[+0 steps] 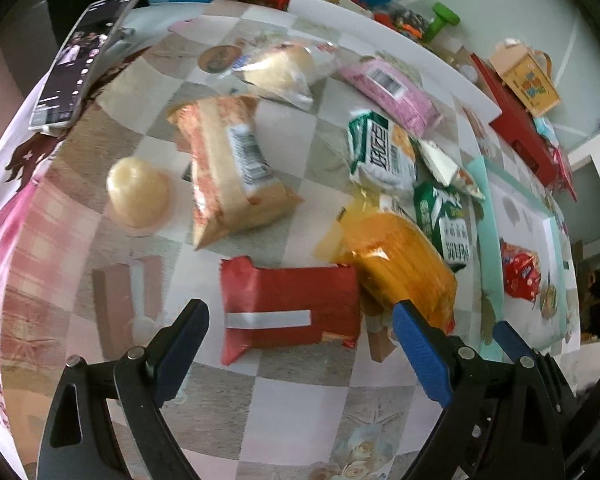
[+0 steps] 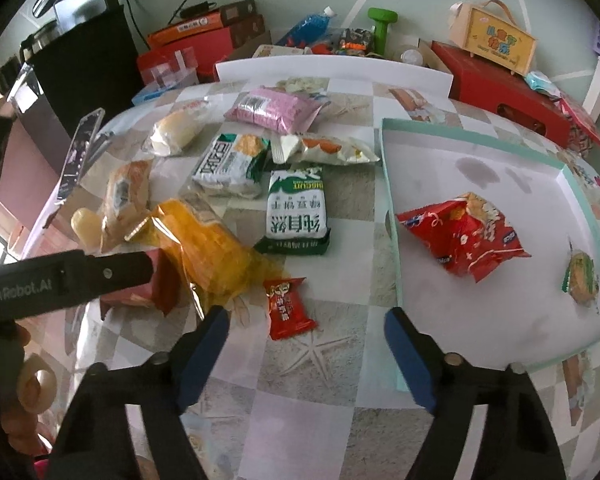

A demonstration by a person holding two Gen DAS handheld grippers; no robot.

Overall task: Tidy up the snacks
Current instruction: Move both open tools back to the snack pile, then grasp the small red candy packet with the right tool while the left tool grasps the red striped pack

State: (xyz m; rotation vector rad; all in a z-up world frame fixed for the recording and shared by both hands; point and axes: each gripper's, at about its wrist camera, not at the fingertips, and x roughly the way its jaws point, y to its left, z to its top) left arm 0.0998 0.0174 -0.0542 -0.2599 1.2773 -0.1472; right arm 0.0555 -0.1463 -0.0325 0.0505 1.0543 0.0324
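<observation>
Straddling the flat red foil packet (image 1: pixel 290 308) with wide empty jaws, the left gripper (image 1: pixel 300 344) is risking snagging the touching crinkly orange cellophane bag (image 1: pixel 400 264), while the right gripper (image 2: pixel 306 344) is hovering, jaws wide and empty, near the small red sweet wrapper (image 2: pixel 288 307).

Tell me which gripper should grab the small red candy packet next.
Right. The right gripper hangs open just short of the small red packet; the left gripper straddles the big red pack.

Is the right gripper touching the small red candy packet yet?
Apart. The right wrist view shows bare tablecloth between the small red candy packet and each finger of the open right gripper.
</observation>
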